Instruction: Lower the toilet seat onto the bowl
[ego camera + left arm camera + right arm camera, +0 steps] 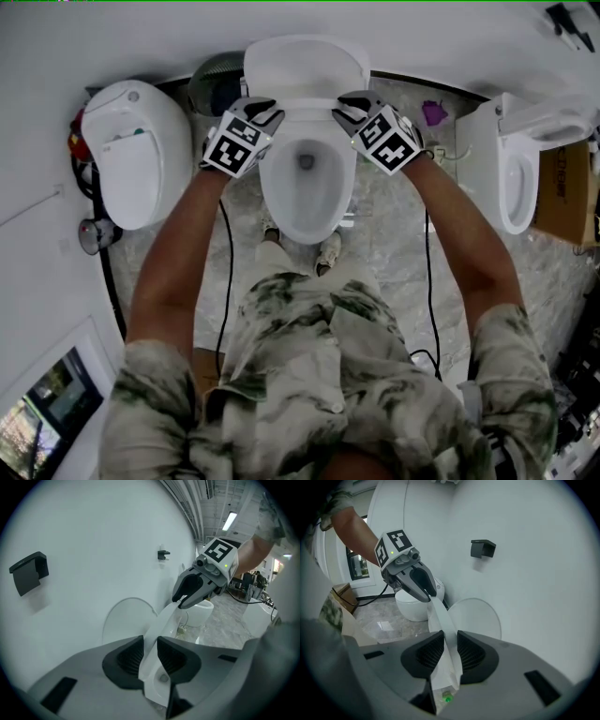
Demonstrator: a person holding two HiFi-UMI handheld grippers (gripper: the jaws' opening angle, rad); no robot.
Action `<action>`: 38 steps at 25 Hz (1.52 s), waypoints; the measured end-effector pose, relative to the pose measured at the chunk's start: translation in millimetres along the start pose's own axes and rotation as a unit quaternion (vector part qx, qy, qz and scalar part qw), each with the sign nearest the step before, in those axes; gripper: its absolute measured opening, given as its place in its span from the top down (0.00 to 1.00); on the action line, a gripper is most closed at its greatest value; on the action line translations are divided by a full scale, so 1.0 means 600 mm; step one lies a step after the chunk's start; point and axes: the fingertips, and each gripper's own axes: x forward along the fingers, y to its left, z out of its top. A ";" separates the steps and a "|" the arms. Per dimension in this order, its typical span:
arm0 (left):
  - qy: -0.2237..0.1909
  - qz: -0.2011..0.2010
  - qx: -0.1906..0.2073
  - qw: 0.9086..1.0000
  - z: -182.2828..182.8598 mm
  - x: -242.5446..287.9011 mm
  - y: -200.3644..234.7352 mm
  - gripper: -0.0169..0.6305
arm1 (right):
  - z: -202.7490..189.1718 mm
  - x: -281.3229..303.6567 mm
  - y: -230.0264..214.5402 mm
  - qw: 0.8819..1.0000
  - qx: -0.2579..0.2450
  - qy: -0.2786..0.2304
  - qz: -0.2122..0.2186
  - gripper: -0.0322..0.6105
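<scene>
The white toilet bowl (pixel 307 202) stands against the wall, straight ahead of me. Its lid (pixel 305 66) leans back on the wall. The toilet seat (pixel 307 103) is raised and tilted forward off the lid, held by its two side rims. My left gripper (pixel 267 117) is shut on the seat's left rim (pixel 161 620), which runs between the ribbed pads. My right gripper (pixel 345 111) is shut on the right rim (pixel 440 620) in the same way. Each gripper view shows the other gripper on the seat's far end, and the round lid (pixel 124 620) behind it.
Another white toilet (pixel 136 164) stands close on the left and a third (pixel 511 159) on the right. A cardboard box (pixel 567 192) sits at the far right. Black cables (pixel 228 272) trail over the marble floor. A black bracket (pixel 483 548) is fixed to the wall above.
</scene>
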 end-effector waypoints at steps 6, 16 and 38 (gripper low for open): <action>0.007 0.010 0.004 1.000 -0.020 -0.019 -0.031 0.82 | -0.008 -0.015 0.039 1.000 -0.020 0.004 0.010 0.78; 0.012 0.028 0.010 0.999 -0.049 -0.035 -0.076 0.81 | -0.029 -0.032 0.090 0.999 -0.039 -0.012 0.023 0.77; 0.020 0.018 0.043 0.999 -0.128 -0.075 -0.159 0.81 | -0.064 -0.047 0.206 0.999 -0.052 0.003 -0.002 0.76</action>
